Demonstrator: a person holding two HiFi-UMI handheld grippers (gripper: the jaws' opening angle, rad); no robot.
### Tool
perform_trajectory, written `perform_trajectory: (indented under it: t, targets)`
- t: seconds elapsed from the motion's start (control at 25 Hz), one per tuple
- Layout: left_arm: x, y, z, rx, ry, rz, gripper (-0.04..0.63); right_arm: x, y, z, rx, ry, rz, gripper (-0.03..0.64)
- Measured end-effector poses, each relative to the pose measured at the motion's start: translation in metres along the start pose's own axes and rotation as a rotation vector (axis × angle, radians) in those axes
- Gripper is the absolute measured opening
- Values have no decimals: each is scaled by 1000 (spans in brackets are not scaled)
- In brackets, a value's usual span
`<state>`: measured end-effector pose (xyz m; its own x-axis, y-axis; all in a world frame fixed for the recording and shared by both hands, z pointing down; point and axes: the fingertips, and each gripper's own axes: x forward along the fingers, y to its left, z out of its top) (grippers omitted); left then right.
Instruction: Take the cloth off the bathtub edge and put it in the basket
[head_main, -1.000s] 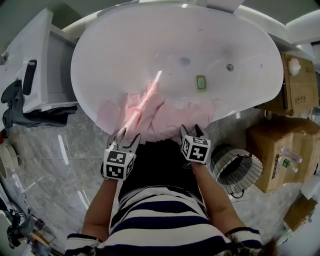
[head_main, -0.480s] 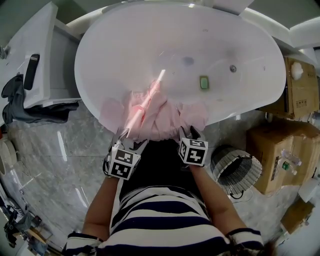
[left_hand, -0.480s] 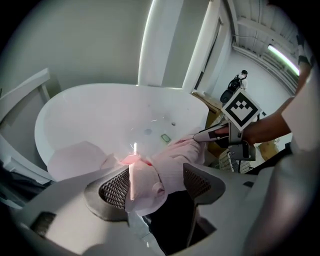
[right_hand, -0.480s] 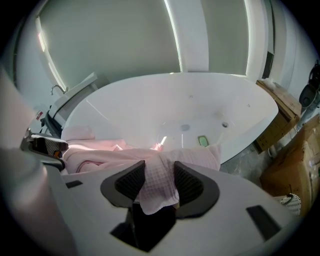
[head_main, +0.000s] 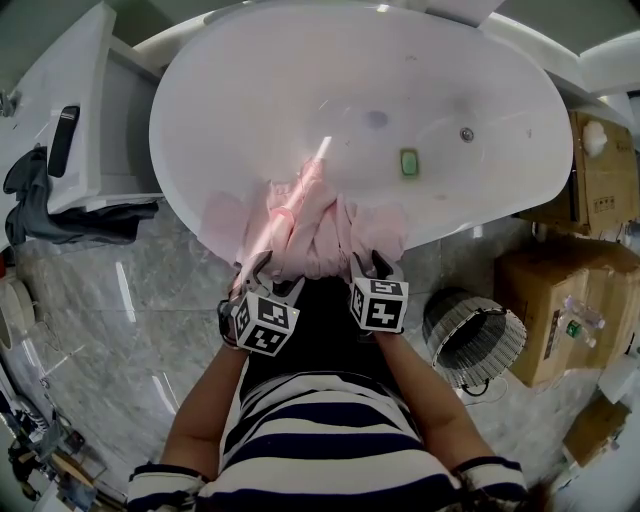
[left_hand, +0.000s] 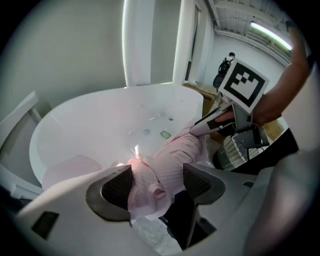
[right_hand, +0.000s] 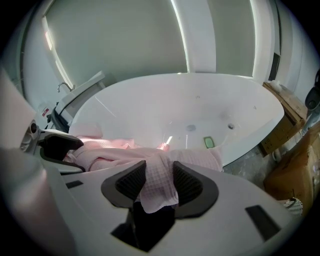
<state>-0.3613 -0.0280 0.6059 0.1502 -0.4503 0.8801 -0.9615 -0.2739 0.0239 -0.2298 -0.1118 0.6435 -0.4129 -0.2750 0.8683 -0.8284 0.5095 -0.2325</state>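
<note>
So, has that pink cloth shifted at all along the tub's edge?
Yes. The pink cloth has bunched leftward along the bathtub rim: its right end, earlier well past the small green rectangle, now lies about below it.

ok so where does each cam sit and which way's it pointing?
Head view: on the head, steeply down at bathtub, cloth on its near edge, basket right; shows torso, forearms, left gripper, right gripper.
Left gripper view: on left gripper, along jaws just opened wide around the cloth, across the bathtub; shows right gripper, right forearm.
Right gripper view: on right gripper, along jaws just closed on a cloth fold, across the bathtub; shows left gripper's jaw.
Shared: cloth and bathtub in all.
</note>
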Motion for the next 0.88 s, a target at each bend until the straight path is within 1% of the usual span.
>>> perform_trajectory:
  t: [0.08,0.12,0.24,0.4,0.68,0.8,0.88]
  targets:
    - [4,-2,1,29,-6,23,328,0,1,-1,-9,2,-2,186]
    - [6,-4,2,31,-11,27,322,0,2,-1,-14,4,-6,179]
    - [10,-10,6,15,-28,21,293,-1,4,-1,-38,9,-18,163]
    - [13,-15,10,9,-41,17,243,-2,16,-3,-74,6,-2,133]
    - [18,-21,15,-3,-30,-10,172,-3,29,-7,-131,2,23,111]
    - [18,-21,17,-34,-28,-30,143,-4,33,-7,-121,-1,53,99]
    - [17,-20,18,-83,-32,-58,125,-5,36,-8,-94,-6,78,93]
